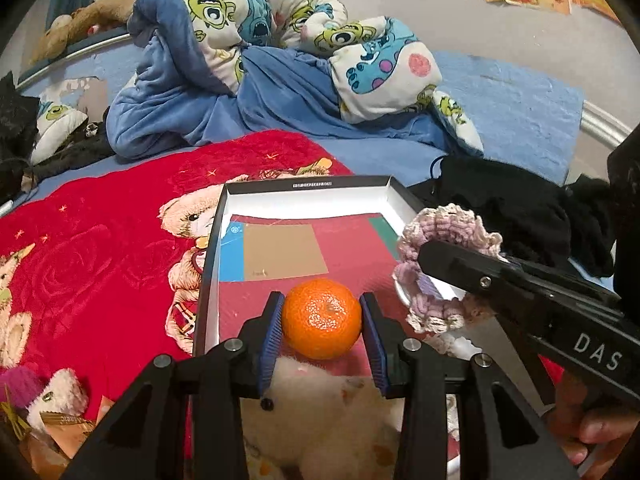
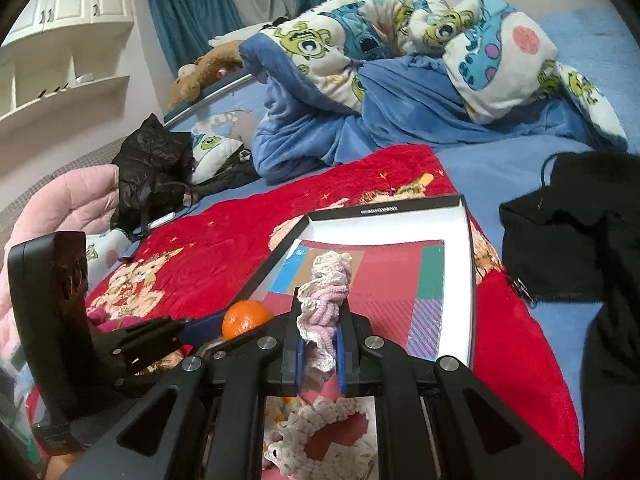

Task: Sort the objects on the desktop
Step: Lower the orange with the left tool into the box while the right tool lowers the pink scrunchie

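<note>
The left gripper [image 1: 322, 322] is squeezing an orange [image 1: 322, 319] between its blue pads, across the widest part, and holding it over the near end of the box [image 1: 208, 272]. The right gripper [image 2: 318, 354] is pinching a crocheted scrunchie [image 2: 326, 304] w/ jaws nearly shut; the yarn is bunching up above and hanging below the fingers, also over the box.

Handling, as a guess: the orange is looking firm but squashable, light, w/ dimpled skin giving decent friction. It is round, so it is likely to roll once set down; the grip across the middle is the sensible one. The scrunchie is soft, floppy, v. light, no fragility; it is compressing almost to nothing, so any bunch of yarn is working as a hold, but loops may be snagging on the pads at release.

Surface: the box is a shallow tray w/ white walls and coloured patches on its floor, lying on a red plush blanket [image 1: 100, 240] on a bed. That base is soft and prob. uneven, so the box may be tipping under a push. A white plush toy [image 1: 320, 412] is lying below the left gripper.

Room: a rumpled cartoon duvet [image 2: 400, 52] and black clothes [image 2: 568, 232] are lying beyond; white shelves [image 2: 60, 60] and teal curtains are at the back.
</note>
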Action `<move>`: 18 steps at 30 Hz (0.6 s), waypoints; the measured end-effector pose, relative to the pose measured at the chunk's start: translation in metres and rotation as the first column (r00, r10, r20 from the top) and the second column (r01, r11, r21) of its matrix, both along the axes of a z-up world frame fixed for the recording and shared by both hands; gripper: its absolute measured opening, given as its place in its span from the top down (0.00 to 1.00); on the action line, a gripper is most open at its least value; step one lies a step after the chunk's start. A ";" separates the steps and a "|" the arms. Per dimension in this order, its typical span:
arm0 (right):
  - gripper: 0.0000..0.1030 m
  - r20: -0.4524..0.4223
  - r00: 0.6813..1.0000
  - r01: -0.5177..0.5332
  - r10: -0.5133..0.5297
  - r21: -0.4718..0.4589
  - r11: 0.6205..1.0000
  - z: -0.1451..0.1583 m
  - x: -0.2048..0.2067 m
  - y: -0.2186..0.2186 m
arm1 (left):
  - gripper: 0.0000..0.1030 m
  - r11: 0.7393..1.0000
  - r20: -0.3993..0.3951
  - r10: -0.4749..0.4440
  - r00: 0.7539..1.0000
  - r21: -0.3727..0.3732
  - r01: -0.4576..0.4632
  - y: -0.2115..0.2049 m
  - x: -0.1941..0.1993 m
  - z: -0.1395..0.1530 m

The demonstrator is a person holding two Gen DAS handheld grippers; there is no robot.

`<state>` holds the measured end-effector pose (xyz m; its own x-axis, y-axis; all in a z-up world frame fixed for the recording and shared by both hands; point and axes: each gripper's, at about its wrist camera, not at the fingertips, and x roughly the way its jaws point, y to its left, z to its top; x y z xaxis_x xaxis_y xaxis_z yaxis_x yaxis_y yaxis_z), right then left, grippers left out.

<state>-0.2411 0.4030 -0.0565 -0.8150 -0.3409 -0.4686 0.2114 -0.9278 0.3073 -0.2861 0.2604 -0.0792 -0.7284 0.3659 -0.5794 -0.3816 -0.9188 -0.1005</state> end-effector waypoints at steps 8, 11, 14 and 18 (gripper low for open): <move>0.88 0.079 0.995 0.062 -0.064 0.035 0.997 -0.016 -0.004 0.003 | 0.62 1.000 0.012 -0.009 1.000 -0.023 0.009 0.004 0.001 -0.003; 0.88 0.073 0.995 0.066 -0.067 0.018 0.998 -0.016 -0.001 0.007 | 0.62 0.999 0.014 0.000 1.000 -0.051 0.000 0.008 0.002 -0.004; 0.88 0.093 0.993 0.068 -0.069 0.011 0.998 -0.020 -0.004 0.008 | 0.62 0.997 0.025 0.016 1.000 -0.075 -0.014 0.010 0.001 -0.006; 0.88 0.097 0.993 0.067 -0.071 0.042 0.997 -0.022 -0.006 0.003 | 0.62 0.995 0.021 0.019 1.000 -0.096 -0.017 0.012 0.001 -0.008</move>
